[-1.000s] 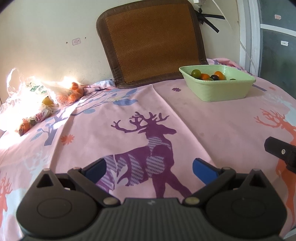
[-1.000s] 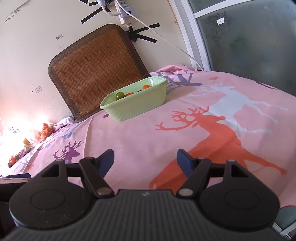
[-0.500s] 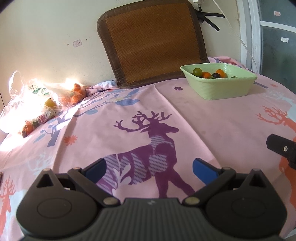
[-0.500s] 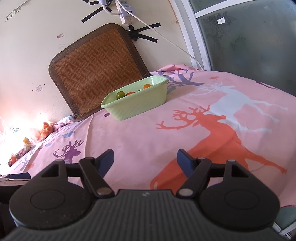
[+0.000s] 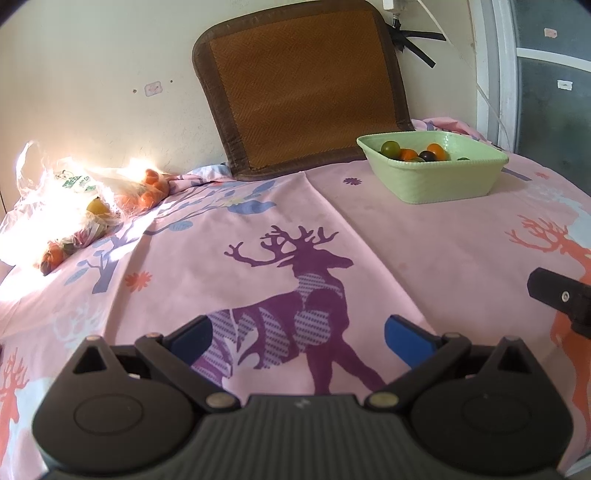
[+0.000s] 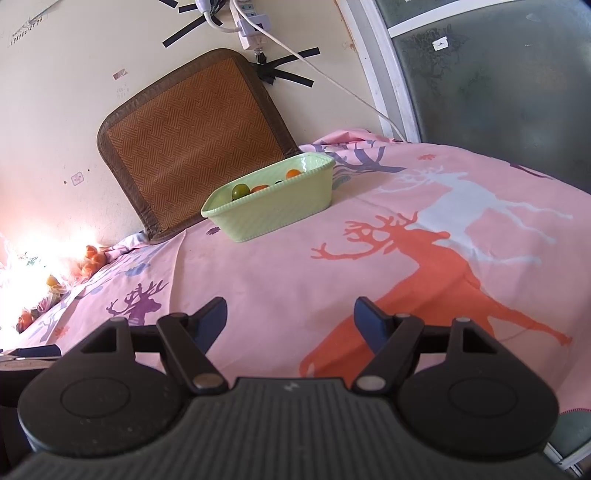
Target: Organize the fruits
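Tablecloth [image 5: 424, 236], pink, deer print | one woven mat [image 5: 306, 85] against wall | one green basket [image 5: 439, 177], far edge | left gripper [image 5: 297, 334], right gripper [image 6: 290, 319]: fingers spread, empty

a pink tablecloth [image 5: 424, 236] printed with deer covers the table: a purple deer [image 5: 295, 295] at the middle, an orange deer [image 6: 424, 266] and a white deer [image 6: 461, 195] to the right, small blue trees [image 5: 110, 243] near the left. a brown woven mat [image 5: 306, 85] leans upright against the cream wall [image 5: 92, 55], its lower edge on the cloth. a white power strip [image 6: 251, 22] hangs on the wall above it, its white cord [image 6: 332, 81] running down toward the frosted glass door [image 6: 498, 81]. strips of black tape [image 6: 291, 70] cross the wall beside the mat.
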Demonstrator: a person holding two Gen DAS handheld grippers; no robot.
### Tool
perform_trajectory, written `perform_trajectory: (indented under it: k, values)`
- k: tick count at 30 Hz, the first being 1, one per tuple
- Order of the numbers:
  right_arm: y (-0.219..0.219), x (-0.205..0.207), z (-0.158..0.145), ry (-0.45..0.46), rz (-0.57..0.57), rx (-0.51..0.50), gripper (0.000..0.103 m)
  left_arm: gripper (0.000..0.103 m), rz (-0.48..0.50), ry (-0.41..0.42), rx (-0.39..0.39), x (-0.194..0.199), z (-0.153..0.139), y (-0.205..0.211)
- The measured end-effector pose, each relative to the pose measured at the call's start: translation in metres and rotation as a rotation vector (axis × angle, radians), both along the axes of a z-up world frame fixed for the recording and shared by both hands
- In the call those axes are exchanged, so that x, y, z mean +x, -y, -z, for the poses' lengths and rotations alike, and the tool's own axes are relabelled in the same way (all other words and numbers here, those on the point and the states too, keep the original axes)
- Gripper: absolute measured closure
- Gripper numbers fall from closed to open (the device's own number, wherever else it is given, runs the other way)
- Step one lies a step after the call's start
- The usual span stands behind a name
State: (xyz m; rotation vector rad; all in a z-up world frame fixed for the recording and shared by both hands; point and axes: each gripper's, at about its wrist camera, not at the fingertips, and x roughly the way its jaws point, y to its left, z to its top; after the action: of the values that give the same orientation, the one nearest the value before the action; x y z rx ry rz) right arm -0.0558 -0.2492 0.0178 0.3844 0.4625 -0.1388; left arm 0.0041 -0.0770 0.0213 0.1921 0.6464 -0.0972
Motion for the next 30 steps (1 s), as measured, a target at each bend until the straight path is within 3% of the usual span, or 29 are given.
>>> perform_trajectory:
  k: [30]
  values:
    - [-0.001, -0.0005, 0.0003, -0.004, -0.006, 0.0, 0.025, 0.0, 0.007, -0.048, -0.011, 0.0023, 0.0036, 0.0]
